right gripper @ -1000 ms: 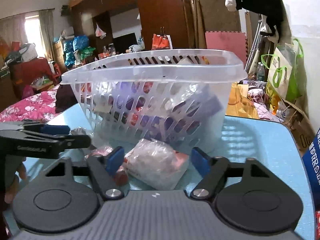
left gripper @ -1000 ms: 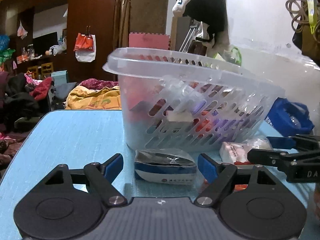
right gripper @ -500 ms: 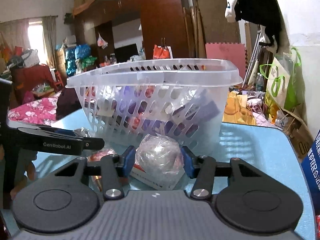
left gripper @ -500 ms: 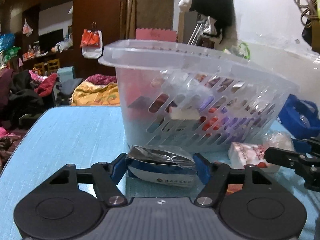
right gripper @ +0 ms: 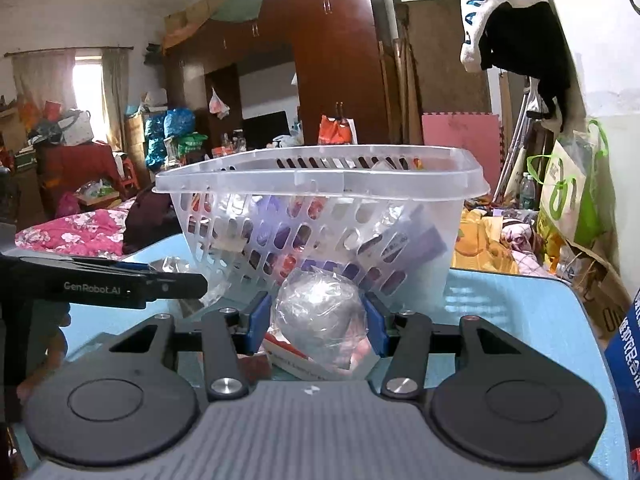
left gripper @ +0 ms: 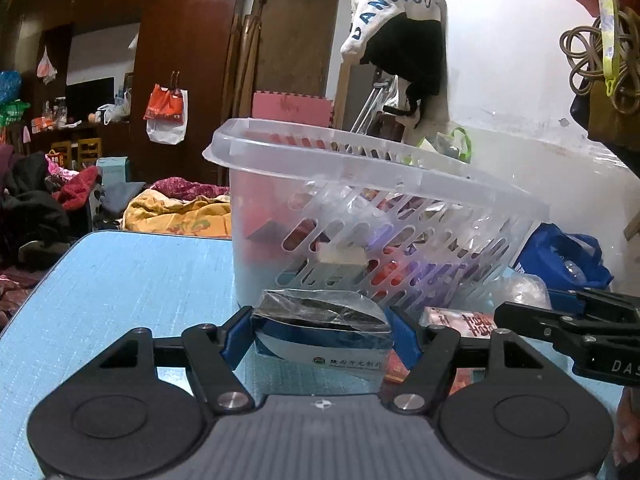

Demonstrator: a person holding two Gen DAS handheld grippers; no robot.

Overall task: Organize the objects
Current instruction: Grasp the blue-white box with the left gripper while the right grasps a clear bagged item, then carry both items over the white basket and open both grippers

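Change: both claws have closed in since a second ago, each now gripping a packet.
Left claw (left gripper: 320, 340): pinching the blue-and-white box (left gripper: 320, 340) on the worktop (left gripper: 120, 280).
Right claw (right gripper: 318, 326): pinching the clear-wrapped bundle (right gripper: 320, 316).
Basket (right gripper: 320, 184): at twelve o'clock, just beyond both packets, part filled.
Progress: several items binned; these two, plus a red packet (left gripper: 460, 322) at three o'clock, remain outside.

Basket (left gripper: 360, 184): on the table (left gripper: 120, 280), packets inside.
Box (left gripper: 320, 340): before the basket, left.
Wrapped bundle (right gripper: 320, 312): before the basket, right of the box.
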